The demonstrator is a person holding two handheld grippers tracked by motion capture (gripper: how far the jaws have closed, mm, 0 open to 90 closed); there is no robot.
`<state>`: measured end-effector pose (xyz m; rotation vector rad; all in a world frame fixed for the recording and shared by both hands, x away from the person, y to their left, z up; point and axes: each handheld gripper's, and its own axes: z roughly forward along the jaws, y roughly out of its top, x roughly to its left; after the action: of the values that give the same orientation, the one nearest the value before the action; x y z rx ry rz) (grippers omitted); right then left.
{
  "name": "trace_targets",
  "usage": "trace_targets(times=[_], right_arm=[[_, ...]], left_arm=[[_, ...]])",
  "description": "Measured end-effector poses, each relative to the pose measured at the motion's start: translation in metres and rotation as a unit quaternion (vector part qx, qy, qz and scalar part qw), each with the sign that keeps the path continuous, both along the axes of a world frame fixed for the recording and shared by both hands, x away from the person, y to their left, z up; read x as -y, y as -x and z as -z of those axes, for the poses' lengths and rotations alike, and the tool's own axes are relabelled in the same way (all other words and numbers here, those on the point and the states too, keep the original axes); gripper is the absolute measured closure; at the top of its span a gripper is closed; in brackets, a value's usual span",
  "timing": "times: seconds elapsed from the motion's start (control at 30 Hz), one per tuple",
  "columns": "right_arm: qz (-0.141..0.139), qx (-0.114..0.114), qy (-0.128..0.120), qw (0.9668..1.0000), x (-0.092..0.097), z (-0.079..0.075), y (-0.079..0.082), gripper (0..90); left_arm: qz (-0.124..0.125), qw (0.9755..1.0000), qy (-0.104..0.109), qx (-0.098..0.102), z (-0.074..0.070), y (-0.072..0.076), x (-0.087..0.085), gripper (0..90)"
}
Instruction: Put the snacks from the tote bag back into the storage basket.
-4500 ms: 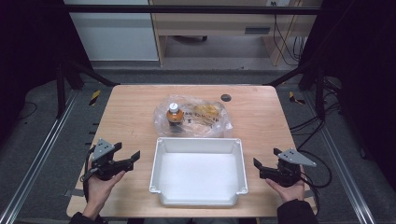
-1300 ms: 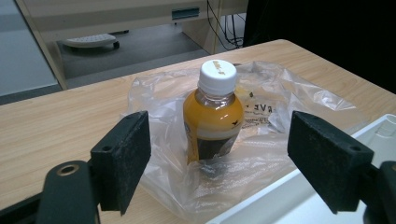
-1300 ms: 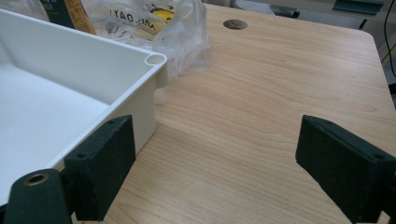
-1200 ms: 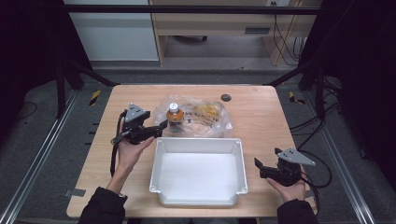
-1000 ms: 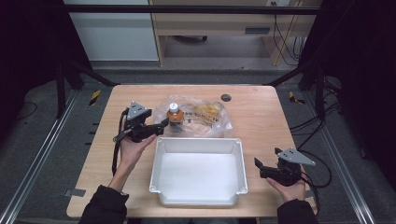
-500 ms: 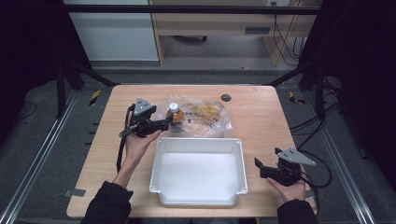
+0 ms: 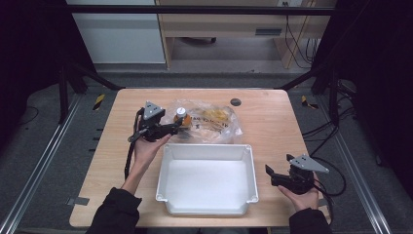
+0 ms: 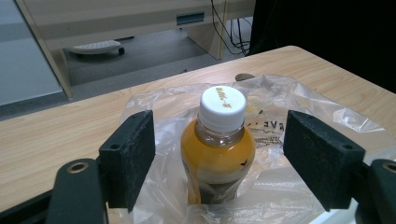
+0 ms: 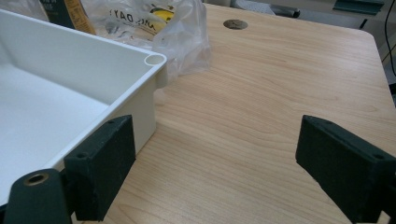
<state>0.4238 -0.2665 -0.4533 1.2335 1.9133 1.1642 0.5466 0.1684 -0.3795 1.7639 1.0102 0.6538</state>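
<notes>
A small bottle (image 7: 180, 117) of orange drink with a white cap stands upright inside a crumpled clear plastic bag (image 7: 214, 122) at the far middle of the table. In the left gripper view the bottle (image 8: 219, 149) sits between the two black pads, with a gap on each side. My left gripper (image 7: 181, 126) is open around it, and its jaws have just been closing a little. My right gripper (image 7: 271, 174) rests open at the near right beside the white tray (image 7: 207, 146), with nothing between its fingers (image 9: 107, 163).
The empty white tray's corner (image 9: 154, 59) lies just left of the right gripper. The bag (image 9: 182, 28) holds other yellow packaged goods and touches the tray's far rim. A round dark grommet (image 7: 235, 102) sits in the tabletop behind the bag.
My left hand has slid right, toward the bag, so its jaws now flank the bottle. The right hand has not moved.
</notes>
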Motion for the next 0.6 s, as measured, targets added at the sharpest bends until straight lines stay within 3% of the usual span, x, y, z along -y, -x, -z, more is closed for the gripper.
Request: trace_targets(times=[0.6], right_arm=[[0.0,-0.001,-0.003,1.0,0.0,0.0,0.0,12.3]], left_arm=[[-0.005,0.9997,-0.023,-0.006,0.004,-0.015,0.013,26.6]])
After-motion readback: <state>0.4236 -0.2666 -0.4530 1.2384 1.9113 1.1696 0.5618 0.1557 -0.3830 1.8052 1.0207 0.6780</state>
